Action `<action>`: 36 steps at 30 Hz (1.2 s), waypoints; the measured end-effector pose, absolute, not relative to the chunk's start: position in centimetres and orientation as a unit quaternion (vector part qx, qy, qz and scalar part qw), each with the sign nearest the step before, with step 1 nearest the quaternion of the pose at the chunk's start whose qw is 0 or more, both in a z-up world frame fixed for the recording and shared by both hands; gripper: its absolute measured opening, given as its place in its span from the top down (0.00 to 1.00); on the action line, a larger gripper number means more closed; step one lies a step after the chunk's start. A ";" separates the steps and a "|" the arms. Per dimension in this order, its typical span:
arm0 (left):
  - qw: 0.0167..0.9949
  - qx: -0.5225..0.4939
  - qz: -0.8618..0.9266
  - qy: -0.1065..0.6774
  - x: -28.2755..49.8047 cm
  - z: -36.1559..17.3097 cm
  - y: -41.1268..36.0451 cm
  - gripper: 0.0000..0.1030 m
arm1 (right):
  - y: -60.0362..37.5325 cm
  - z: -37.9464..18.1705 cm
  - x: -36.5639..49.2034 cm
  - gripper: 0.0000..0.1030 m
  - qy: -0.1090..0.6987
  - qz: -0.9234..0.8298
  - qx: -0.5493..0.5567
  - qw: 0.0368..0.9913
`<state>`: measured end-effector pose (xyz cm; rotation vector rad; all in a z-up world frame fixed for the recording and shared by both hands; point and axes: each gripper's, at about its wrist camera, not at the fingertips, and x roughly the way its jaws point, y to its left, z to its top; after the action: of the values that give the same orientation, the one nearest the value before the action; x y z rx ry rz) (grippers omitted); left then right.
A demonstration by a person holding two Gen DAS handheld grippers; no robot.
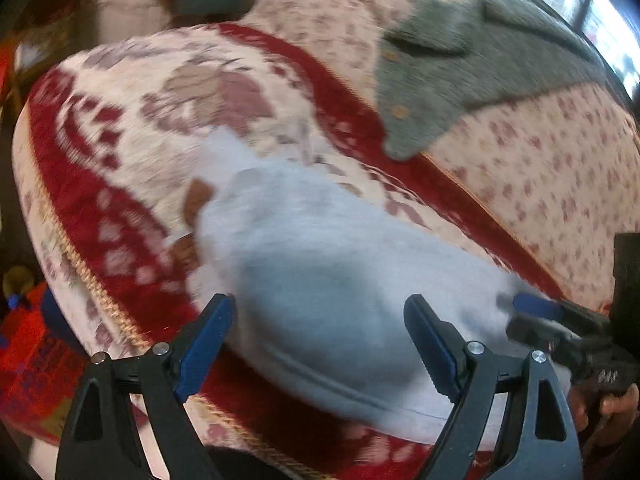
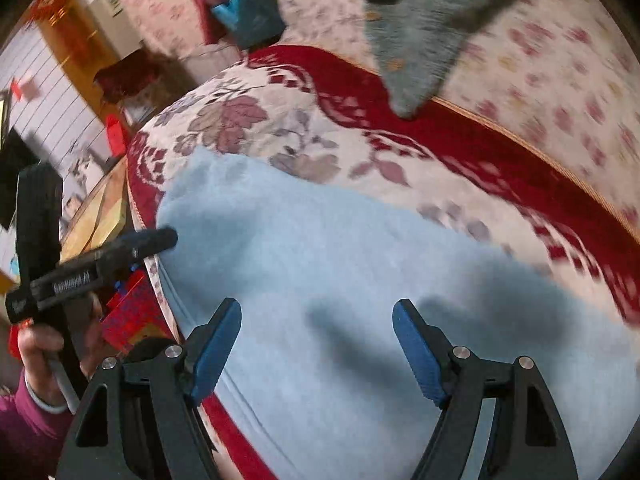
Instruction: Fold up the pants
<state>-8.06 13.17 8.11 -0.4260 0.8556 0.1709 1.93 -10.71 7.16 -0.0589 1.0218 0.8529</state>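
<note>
The light blue pants point(image 2: 360, 280) lay spread on a red-and-cream floral cover point(image 1: 120, 152) over a cushioned seat, beside a pink-flowered cover point(image 1: 560, 168) carrying a grey knit garment point(image 1: 460, 80). The left gripper point(image 1: 320, 344) and right gripper point(image 2: 316, 344) both hung wide open above the pants, holding nothing. Red boxes point(image 2: 132, 316) cluttered the blurred room.

- Left gripper point(image 1: 320, 342): jaws spread wide, blue pads facing each other, nothing between them.
- Right gripper point(image 2: 318, 346): jaws likewise wide apart.
- Left hand point(image 2: 48, 350) grips its handle, pink sleeve at the wrist.
- Right hand point(image 1: 612, 404) is partly visible.
</note>
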 end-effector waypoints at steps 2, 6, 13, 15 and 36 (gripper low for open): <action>0.879 -0.226 0.095 0.409 -8.7 7.5 14.7 0.16 | -8.4 7.4 3.1 0.20 0.470 0.410 -0.035 0.781; 0.870 -0.265 0.104 0.404 -9.6 6.1 17.0 0.16 | -3.3 7.4 5.0 0.19 0.469 0.431 -0.067 0.768; 0.854 -0.322 0.102 0.395 -10.0 3.9 18.9 0.15 | 5.6 6.2 7.1 0.18 0.478 0.476 -0.148 0.723; 0.852 -0.324 0.101 0.398 -9.9 3.4 18.8 0.15 | 7.5 5.3 8.0 0.17 0.492 0.479 -0.169 0.707; 0.861 -0.352 0.039 0.366 -7.8 1.6 17.7 0.75 | 8.8 1.4 9.4 0.47 0.523 0.526 -0.144 0.655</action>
<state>-7.85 17.71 1.63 -0.7391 0.7670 0.0813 9.44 8.83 1.39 -0.3259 1.1850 1.1937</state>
